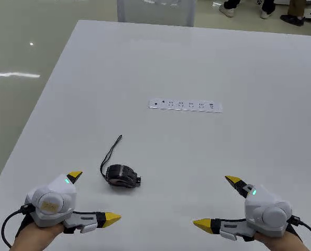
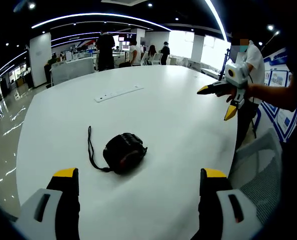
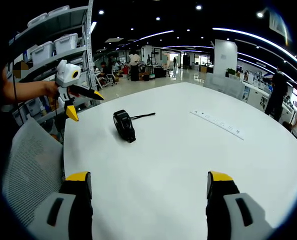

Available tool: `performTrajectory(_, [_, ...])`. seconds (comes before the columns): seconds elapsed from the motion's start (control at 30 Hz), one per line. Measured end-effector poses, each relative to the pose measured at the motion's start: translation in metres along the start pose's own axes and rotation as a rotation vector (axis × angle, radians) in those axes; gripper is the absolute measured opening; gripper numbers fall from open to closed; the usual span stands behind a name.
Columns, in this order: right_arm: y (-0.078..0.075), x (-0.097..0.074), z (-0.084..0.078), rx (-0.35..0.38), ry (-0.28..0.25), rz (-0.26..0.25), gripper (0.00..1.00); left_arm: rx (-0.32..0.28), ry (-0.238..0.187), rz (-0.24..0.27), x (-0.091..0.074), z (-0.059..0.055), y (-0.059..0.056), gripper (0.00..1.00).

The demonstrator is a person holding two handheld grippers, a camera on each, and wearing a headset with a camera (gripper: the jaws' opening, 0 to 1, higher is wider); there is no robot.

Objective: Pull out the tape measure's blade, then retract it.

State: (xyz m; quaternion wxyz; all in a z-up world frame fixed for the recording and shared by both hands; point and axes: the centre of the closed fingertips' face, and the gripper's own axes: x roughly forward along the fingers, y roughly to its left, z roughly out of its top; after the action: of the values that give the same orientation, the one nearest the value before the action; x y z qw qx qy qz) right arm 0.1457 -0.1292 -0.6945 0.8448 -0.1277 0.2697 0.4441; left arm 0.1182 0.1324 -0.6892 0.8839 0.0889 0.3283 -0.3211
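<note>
White, glossy table top [image 1: 197, 63] w/ one black, rounded tape measure [image 1: 122, 175] lying on it, near side, left of centre. Thin black strap [image 1: 109, 154] loops off the case's left end & trails toward the far side, lying flat on the table.

My left gripper [image 1: 94, 195], white body w/ yellow-tipped dark jaws, sits at the near-left corner in my hand. Jaws spread wide, gripping nothing. Tape measure lies just right of it & a bit farther out, near the far jaw tip but not touching. In the left gripper view the tape measure [image 2: 124, 152] is just beyond my two tips, between them & slightly left of middle, strap [image 2: 90, 147] on its left side.

My right gripper [image 1: 217, 202], same build, is at the near right, also in hand. Jaws likewise wide apart, w/ nothing in them. It's well apart from the tape measure, w/ bare table between. In the right gripper view the tape measure [image 3: 124, 125] lies well ahead, left of middle.

Both pairs of jaws point inward, roughly facing each other across the near edge. Neither touches the tape measure.

Long, flat white power strip [image 1: 185, 105] lies farther out, about mid-table, right of the tape measure & well apart from it.
</note>
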Motion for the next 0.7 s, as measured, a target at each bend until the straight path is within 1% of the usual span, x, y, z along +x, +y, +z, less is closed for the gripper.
performTrajectory(0.1, [-0.0014, 0.0004, -0.0033, 0.002, 0.002, -0.003, 0.98, 0.005, 0.001, 0.000, -0.0003, -0.0001, -0.0009, 0.99])
performTrajectory(0.2, [-0.0020, -0.0004, -0.0048, 0.001, 0.005, -0.004, 0.98, 0.004, -0.002, 0.000, 0.0016, -0.0036, 0.0030, 0.99])
performTrajectory(0.27, [-0.0035, -0.0006, -0.0055, 0.001, 0.004, -0.007, 0.98, 0.005, -0.003, 0.002, 0.0019, -0.0035, 0.0038, 0.99])
performTrajectory(0.33, [-0.0029, -0.0026, -0.0026, 0.001, 0.004, -0.009, 0.98, 0.006, -0.003, 0.003, 0.0017, -0.0029, 0.0034, 0.99])
performTrajectory(0.43, [-0.0040, -0.0024, -0.0034, -0.001, 0.004, -0.010, 0.98, 0.012, -0.002, 0.004, 0.0005, -0.0017, 0.0019, 0.99])
performTrajectory(0.53, [-0.0026, -0.0038, -0.0016, -0.004, 0.007, -0.011, 0.98, 0.014, 0.000, 0.004, 0.0003, -0.0030, 0.0025, 0.99])
performTrajectory(0.6, [-0.0035, -0.0022, -0.0047, -0.002, 0.007, -0.009, 0.98, 0.014, 0.002, 0.005, -0.0001, -0.0038, 0.0024, 0.99])
performTrajectory(0.67, [-0.0012, -0.0043, -0.0014, -0.002, 0.009, -0.008, 0.98, 0.017, 0.003, 0.005, -0.0004, -0.0043, 0.0024, 0.99])
performTrajectory(0.7, [-0.0013, -0.0039, -0.0025, -0.002, 0.010, -0.007, 0.98, 0.015, 0.004, 0.005, -0.0006, -0.0045, 0.0022, 0.99])
